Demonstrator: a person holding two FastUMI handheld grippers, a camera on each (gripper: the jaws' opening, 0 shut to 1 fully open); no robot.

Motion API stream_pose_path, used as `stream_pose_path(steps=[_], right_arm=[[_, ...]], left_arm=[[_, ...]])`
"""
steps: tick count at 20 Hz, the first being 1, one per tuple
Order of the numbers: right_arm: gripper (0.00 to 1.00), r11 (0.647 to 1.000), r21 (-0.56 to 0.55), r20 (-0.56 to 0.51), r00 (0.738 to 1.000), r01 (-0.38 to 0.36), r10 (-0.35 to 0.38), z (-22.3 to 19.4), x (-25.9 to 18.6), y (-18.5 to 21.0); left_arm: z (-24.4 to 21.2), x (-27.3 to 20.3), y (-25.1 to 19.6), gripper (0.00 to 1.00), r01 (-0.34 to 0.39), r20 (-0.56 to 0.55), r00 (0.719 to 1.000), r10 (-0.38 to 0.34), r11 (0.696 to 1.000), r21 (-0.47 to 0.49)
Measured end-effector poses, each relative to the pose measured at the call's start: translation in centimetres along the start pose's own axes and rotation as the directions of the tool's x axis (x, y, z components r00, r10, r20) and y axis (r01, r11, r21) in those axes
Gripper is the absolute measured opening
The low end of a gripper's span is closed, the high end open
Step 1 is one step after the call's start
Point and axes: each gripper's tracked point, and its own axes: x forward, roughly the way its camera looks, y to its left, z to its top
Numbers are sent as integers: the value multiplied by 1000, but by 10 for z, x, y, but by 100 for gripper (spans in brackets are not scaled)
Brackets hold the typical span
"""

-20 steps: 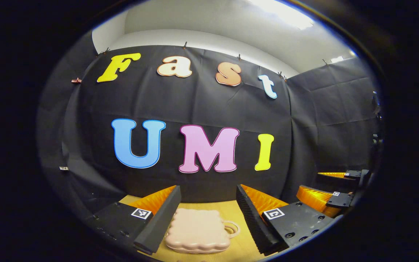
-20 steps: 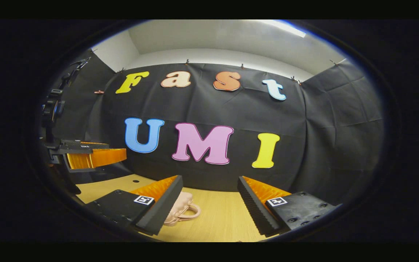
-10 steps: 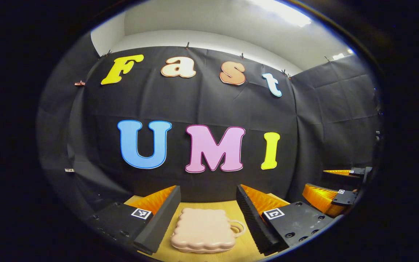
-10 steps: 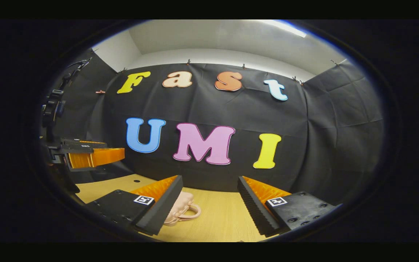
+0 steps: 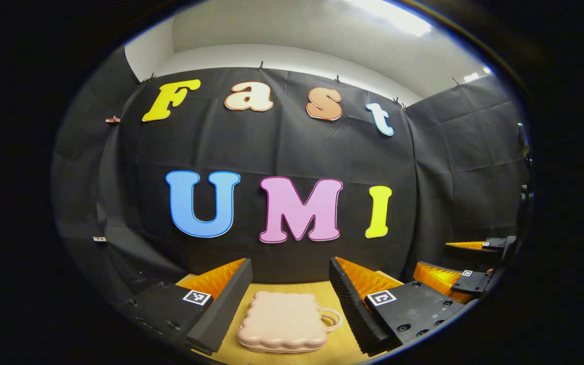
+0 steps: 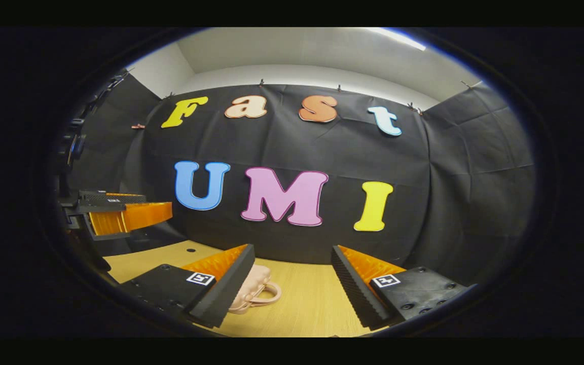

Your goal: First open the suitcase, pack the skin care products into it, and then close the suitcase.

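Left tool (image 5: pixel 289 299) spread wide, nothing held, fingers hovering either side of the suitcase (image 5: pixel 284 322) without touching it. Suitcase is small, pink, scalloped edge, lying flat and shut on the wooden desk (image 5: pixel 340 347), handle loop pointing to the right in the left gripper view. It sits between the two fingers in that view, close to the camera.

Right tool (image 6: pixel 292 281) also wide apart, empty, over bare desk (image 6: pixel 302 299). In the right gripper view the suitcase (image 6: pixel 252 294) lies to the left, partly hidden behind this tool's left finger (image 6: pixel 223 289); handle loop visible, pointing into the gap between the fingers. Not touching, as far as can be told.

Left gripper view gives the suitcase top face nearly whole; right gripper view gives just its handle end and part of one side. Right gripper view shows the left tool (image 6: pixel 114 215) from the side at far left, raised above the desk, plus a small dark hole in the desk (image 6: pixel 189 250). Left gripper view shows the right tool (image 5: pixel 467 263) at far right edge, fingers apart, at about the same level.

Black cloth wall (image 5: pixel 292 147) behind the desk in both views.
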Motion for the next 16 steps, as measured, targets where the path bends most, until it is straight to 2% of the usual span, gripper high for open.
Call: stream_pose_path(steps=[6,10,16], right_arm=[[96,1000,0,-11,1000,-17,17,-3,0,7],[96,1000,1,-18,1000,-4,4,-5,1,6],[96,999,-23,-36,999,33,-34,-9,2,1]], left_arm=[[-4,-5,15,96,-37,-9,999,37,999,11],[6,-9,26,96,-65,27,998,64,998,15],[-8,-17,59,96,-133,2,991,133,991,-5]])
